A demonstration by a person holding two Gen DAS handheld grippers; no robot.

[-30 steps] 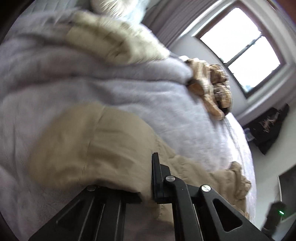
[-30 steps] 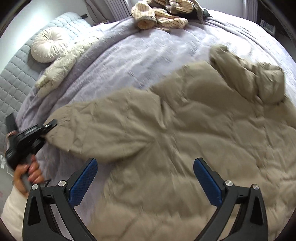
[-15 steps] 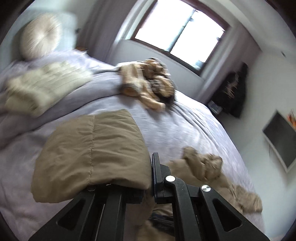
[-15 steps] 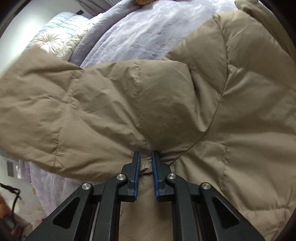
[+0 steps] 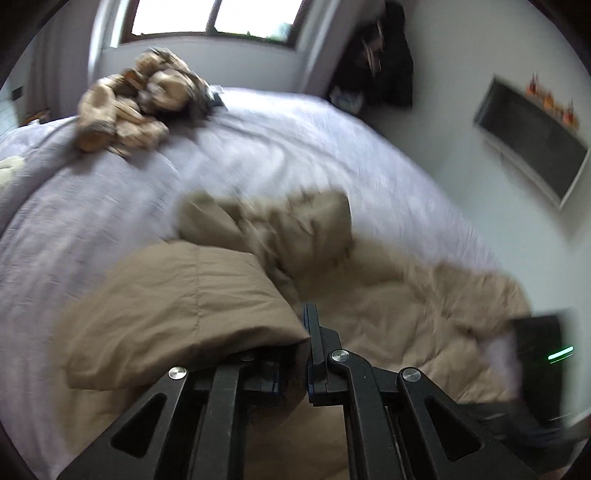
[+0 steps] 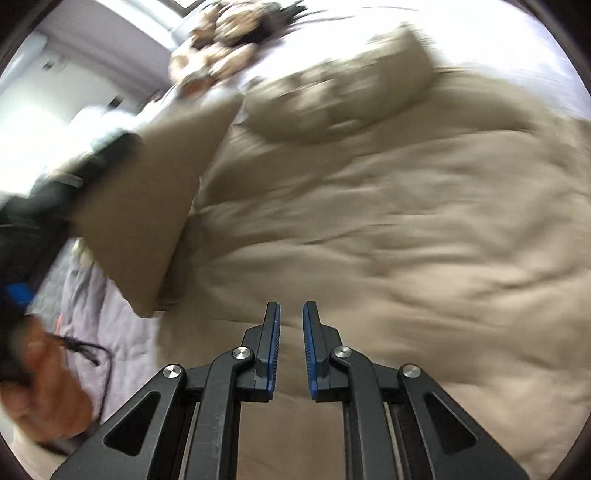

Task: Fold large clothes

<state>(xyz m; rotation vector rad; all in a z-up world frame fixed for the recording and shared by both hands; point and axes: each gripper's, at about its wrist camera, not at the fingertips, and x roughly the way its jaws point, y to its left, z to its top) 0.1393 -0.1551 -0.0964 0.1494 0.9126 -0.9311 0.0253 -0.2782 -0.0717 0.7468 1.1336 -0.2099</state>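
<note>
A tan puffer jacket (image 5: 406,306) lies spread on the lavender bed (image 5: 295,140), with its hood (image 5: 295,225) bunched at the far end. My left gripper (image 5: 301,332) is shut on the jacket's sleeve (image 5: 177,306), whose cuff drapes over the left finger and hangs above the jacket body. In the right wrist view the same sleeve (image 6: 155,206) crosses in from the left. My right gripper (image 6: 291,317) points down at the jacket (image 6: 406,221); its jaws stand close together with tan fabric in the narrow gap. Both views are blurred.
A pile of beige and brown clothes (image 5: 136,107) sits at the far side of the bed under the window (image 5: 214,14). A dark screen (image 5: 532,136) hangs on the right wall. A person's hand (image 6: 40,387) holds the left tool at the bed's left edge.
My left gripper swung the sleeve from the bed's left side across over the jacket body. My right gripper went from wide open to shut on the jacket, then moved along it.
</note>
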